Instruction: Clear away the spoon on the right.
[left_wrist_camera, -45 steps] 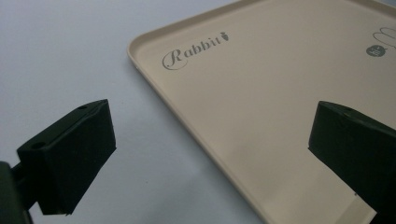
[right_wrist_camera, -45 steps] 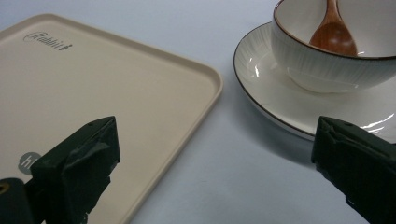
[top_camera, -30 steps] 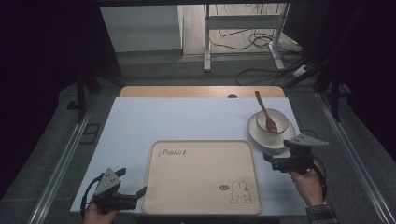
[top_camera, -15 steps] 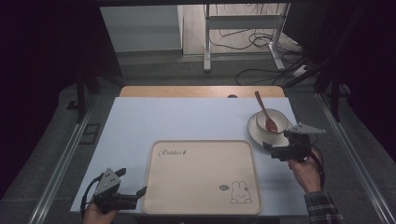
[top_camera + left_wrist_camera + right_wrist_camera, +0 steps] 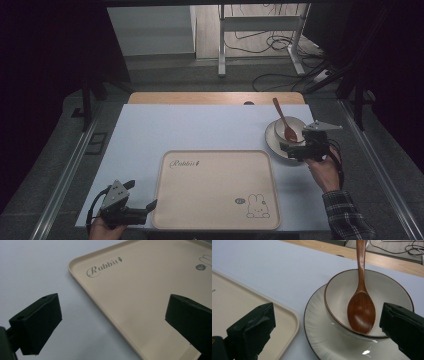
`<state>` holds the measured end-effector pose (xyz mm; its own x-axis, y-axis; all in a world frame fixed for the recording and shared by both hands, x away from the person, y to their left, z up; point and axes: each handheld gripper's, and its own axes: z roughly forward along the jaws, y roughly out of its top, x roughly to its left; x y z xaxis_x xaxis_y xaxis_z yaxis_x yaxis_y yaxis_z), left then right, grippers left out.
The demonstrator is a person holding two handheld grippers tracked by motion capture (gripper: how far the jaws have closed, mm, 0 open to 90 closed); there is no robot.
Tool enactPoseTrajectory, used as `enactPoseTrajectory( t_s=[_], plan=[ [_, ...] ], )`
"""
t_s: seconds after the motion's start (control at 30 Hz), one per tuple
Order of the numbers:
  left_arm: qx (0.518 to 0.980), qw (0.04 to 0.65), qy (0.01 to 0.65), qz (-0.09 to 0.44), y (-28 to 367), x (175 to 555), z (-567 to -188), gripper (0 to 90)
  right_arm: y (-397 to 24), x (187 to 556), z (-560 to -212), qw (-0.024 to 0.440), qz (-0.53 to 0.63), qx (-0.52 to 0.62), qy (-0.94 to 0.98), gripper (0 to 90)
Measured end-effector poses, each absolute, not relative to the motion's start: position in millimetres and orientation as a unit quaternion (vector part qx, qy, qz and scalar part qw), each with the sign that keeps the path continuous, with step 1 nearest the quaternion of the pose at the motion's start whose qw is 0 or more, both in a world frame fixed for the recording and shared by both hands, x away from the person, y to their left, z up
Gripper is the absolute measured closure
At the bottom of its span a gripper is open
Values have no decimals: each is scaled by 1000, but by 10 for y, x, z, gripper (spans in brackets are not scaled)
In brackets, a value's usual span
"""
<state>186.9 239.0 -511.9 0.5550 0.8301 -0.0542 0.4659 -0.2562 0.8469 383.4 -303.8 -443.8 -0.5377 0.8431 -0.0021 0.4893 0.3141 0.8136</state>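
Your right claw (image 5: 292,148) hangs spread wide at the near rim of the plate (image 5: 329,345), which carries the bowl (image 5: 387,290) with the wooden spoon (image 5: 361,307). Your left claw (image 5: 142,210), also spread, straddles the tray's (image 5: 140,295) near-left edge on the desk (image 5: 200,125).
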Motion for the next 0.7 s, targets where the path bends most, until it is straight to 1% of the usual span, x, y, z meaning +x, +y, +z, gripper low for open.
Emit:
enactPoseTrajectory(
  t_s=[0.33,0.47,0.7],
  plan=[
    [765,439,424,207,2392,1870,-5119,4,-2984,3992,-4401,220,398,425,783,7],
    [765,439,423,207,2390,1870,-5119,4,-2967,4097,-4377,213,398,440,776,7],
    [765,438,424,207,2390,1871,-5119,4,-2928,4239,-4354,219,382,449,777,3]
  ],
)
